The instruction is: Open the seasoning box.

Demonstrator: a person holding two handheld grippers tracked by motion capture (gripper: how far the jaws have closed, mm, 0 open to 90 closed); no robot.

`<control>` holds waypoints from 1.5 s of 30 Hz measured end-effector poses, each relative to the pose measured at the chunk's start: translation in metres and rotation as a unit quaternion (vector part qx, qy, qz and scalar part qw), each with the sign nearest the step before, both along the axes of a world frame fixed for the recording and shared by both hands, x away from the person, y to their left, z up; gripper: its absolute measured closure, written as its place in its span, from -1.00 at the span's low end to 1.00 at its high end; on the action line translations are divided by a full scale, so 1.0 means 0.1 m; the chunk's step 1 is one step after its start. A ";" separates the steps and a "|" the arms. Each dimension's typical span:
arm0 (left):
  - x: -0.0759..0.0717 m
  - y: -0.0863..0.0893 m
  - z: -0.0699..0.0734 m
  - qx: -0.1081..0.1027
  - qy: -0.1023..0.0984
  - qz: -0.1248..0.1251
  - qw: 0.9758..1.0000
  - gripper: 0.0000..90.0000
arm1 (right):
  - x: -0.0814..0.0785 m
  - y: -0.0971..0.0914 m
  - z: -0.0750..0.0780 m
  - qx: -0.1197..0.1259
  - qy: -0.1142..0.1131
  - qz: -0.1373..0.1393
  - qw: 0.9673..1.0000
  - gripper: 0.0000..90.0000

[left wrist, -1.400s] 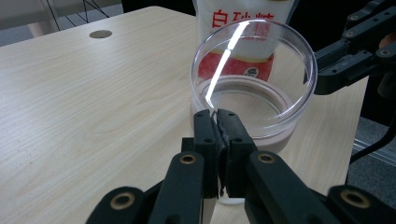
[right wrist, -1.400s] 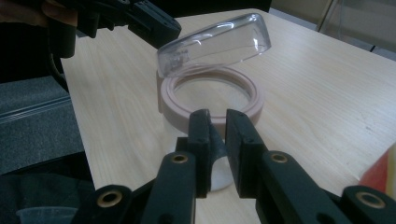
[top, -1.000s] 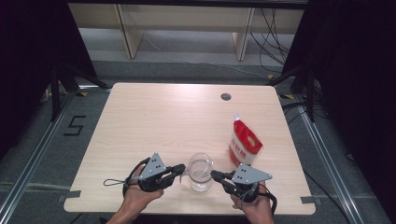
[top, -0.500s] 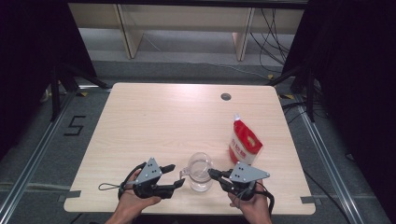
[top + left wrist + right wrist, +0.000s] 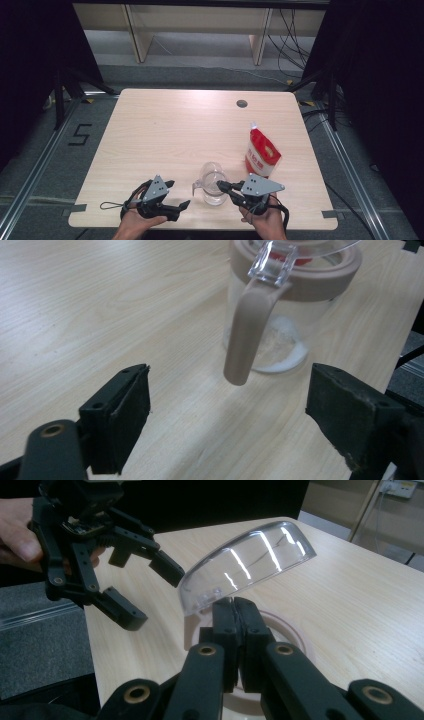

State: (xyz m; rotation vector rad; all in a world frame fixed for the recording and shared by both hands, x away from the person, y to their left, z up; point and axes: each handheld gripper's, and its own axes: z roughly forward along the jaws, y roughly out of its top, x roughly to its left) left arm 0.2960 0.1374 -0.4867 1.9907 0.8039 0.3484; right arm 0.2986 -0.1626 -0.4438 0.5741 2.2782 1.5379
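Standing near the right edge of the pale wood-grain counter (image 5: 165, 125), a red and white pouch (image 5: 262, 155) carries printed writing too small to read, and a white "5" (image 5: 80, 134) is marked on the grey floor to the left of the counter. A round dark grommet (image 5: 242, 104) sits in the counter top near its far edge.

Between the 2 hands, close to the near edge, stands a clear jug (image 5: 214, 186) (image 5: 290, 325) with a round see-through body, a wide matte beige collar around its mouth and a smooth beige handle (image 5: 247, 335) that curves down its side. Its bottom holds a thin layer of white powdery stuff (image 5: 282, 352). A curved, glossy transparent lid (image 5: 247, 565) stands tilted up from the collar, catching streaks of light.

The right claw (image 5: 223, 186) (image 5: 235, 615) is clenched, its 2 black pads pressed together at the lower edge of the raised lid, over the jug's beige rim; whether a tab of the lid is pinched between them cannot be told.

The left claw (image 5: 177, 195) (image 5: 227, 410) is released, its jaws having just been opening; they stand wide apart with bare counter between them. The handle points toward the gap, just ahead of it and apart from both rubbery black pads (image 5: 127, 410). This claw sits left of the jug, near the counter's front edge.
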 end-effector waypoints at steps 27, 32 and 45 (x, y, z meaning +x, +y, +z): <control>-0.04 0.07 -0.07 0.009 0.009 0.007 1.000 -0.65 | -0.02 0.29 0.01 0.002 -0.011 0.029 1.000 0.95; -0.04 0.06 -0.08 0.007 0.010 0.006 1.000 -0.65 | -0.01 0.29 0.00 -0.004 -0.018 0.036 0.999 0.93; -0.03 0.06 -0.09 0.003 0.010 0.009 1.000 -0.65 | -0.05 0.01 0.02 0.004 -0.012 0.004 1.000 0.77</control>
